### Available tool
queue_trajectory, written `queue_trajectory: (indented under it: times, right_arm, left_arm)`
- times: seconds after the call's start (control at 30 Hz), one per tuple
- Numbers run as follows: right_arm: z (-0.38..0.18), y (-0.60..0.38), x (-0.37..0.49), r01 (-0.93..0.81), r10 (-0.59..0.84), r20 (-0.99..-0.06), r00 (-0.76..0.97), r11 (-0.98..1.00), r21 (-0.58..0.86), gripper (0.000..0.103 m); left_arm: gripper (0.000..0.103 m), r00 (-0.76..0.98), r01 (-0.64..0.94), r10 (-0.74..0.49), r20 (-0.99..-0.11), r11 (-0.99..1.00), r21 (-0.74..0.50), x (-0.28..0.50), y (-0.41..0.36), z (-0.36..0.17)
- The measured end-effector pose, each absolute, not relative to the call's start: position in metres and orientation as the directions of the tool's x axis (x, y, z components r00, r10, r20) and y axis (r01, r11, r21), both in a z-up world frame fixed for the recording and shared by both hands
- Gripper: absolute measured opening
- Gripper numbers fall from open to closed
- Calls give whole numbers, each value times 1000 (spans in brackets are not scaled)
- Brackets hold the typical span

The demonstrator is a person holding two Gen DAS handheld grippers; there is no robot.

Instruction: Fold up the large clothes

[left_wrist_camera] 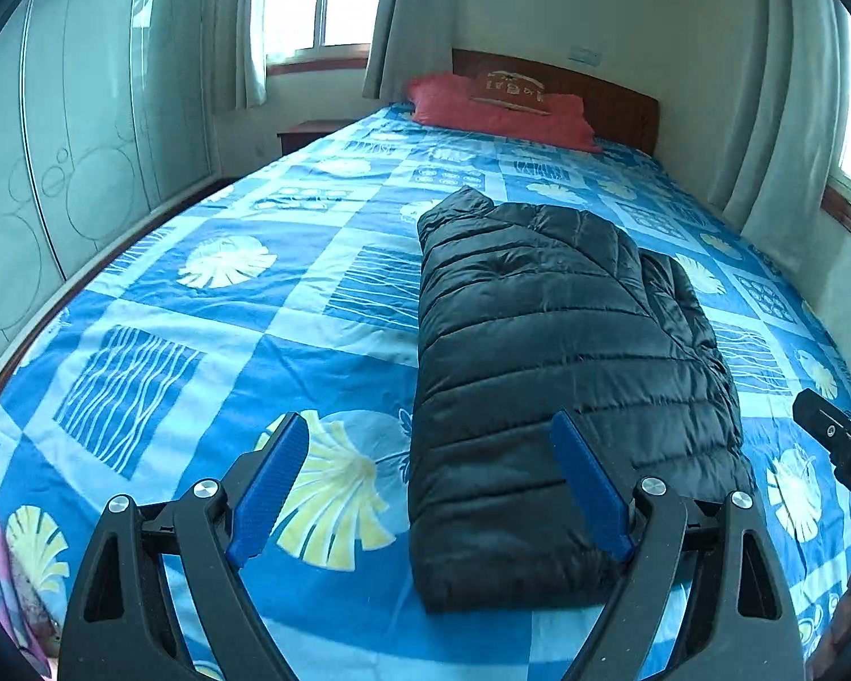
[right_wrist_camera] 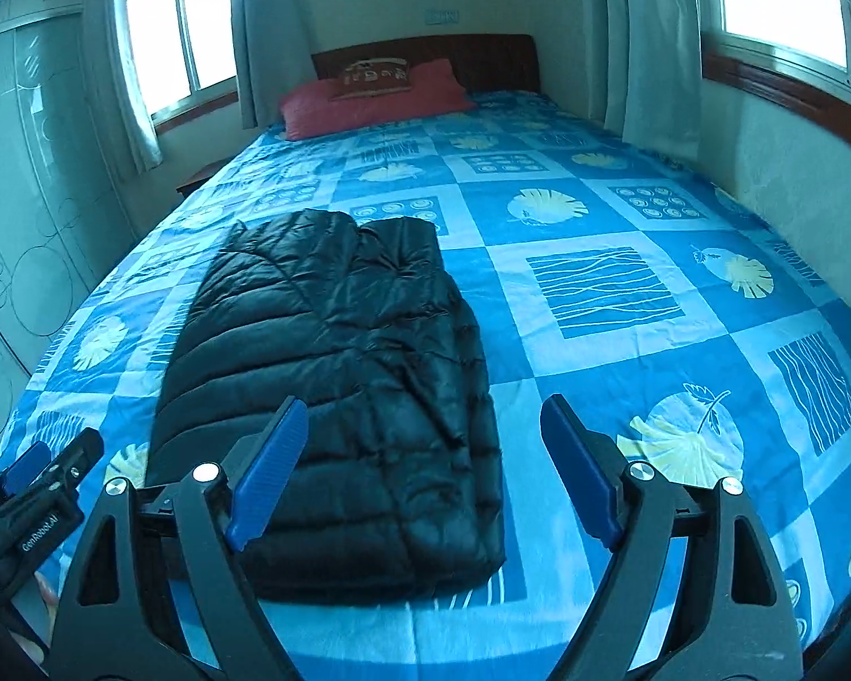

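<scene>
My black jacket (left_wrist_camera: 567, 374) lies folded into a long bundle on the bed (left_wrist_camera: 210, 340), so I judge the folding nearly finished; what may remain is one more fold end over end, or nothing. My left tongs (left_wrist_camera: 425, 488) hang released, holding nothing, with the jacket's near end at about one o'clock. My right tongs (right_wrist_camera: 420, 471) are likewise spread and bare, the jacket at eleven o'clock. Both point downward over the bed's foot. Whether the sleeves are tucked neatly underneath, I can't quite tell. A red pillow (right_wrist_camera: 369, 96) sits at twelve o'clock.
</scene>
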State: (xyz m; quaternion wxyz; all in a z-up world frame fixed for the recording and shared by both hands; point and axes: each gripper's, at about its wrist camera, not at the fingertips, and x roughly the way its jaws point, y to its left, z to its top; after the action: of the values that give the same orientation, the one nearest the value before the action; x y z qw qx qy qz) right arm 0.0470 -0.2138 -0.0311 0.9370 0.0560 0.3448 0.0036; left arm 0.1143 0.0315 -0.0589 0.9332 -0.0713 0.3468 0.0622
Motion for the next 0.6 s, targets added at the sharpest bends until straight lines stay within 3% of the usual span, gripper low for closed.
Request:
queue_trajectory:
  times: [0.6]
  right_arm:
    - [-27, -198, 15, 0, 50, -628, 777, 997, 79, 85]
  left_arm:
    - [86, 766, -142, 57, -640, 987, -81, 87, 23, -54]
